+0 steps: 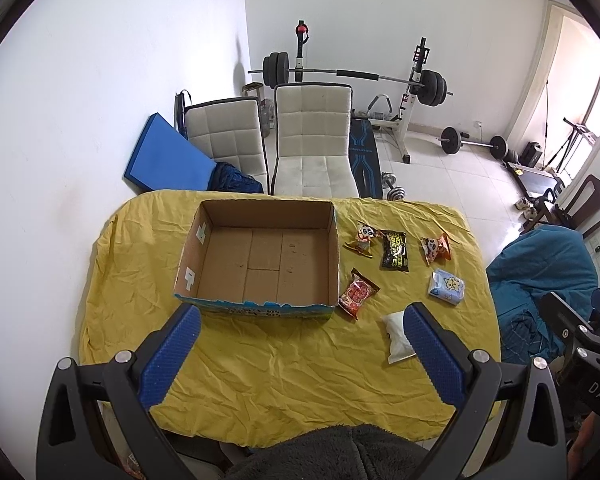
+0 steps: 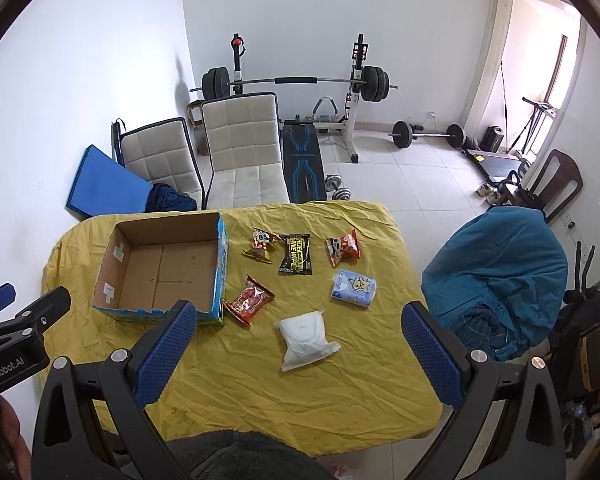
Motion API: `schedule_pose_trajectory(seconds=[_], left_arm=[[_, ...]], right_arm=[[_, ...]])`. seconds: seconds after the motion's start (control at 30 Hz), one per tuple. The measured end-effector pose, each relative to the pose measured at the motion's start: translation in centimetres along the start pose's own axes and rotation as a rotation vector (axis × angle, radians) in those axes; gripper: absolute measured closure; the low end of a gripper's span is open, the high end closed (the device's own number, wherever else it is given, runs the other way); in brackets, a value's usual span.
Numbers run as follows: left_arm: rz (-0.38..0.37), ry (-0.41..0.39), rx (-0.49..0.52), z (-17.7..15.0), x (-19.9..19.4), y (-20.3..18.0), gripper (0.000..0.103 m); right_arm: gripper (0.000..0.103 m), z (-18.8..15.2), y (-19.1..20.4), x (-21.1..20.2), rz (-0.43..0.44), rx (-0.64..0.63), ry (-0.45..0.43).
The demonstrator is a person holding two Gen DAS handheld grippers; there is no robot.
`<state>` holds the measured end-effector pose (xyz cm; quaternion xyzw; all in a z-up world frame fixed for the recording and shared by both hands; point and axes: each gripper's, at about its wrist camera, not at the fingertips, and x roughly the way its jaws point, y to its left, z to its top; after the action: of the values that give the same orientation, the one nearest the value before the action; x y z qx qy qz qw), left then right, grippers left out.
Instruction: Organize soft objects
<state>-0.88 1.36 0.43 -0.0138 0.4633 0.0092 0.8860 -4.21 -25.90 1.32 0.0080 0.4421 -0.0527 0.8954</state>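
I judge this the opening step: the open brown cardboard box sits empty at the far left of the yellow-clothed table, and six soft packets lie loose to its right. Both my left tool and right tool hover above the near edge, blue pads spread wide, holding nothing. Next I would lower the right tool over the white soft pouch, the nearest packet, and close gently. The right view shows that pouch whole; the left view half hides it behind a pad, but looks straight into the box.
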Motion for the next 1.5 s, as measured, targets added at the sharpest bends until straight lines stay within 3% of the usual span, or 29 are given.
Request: schedule_pose_trajectory(seconds=[1.5], left_arm=[[-0.013,-0.011,0.008,0.1,-0.4,0.3,0.0]], right_arm=[[0.0,0.5,0.3,-0.7,-0.009,0.016,-0.033]])
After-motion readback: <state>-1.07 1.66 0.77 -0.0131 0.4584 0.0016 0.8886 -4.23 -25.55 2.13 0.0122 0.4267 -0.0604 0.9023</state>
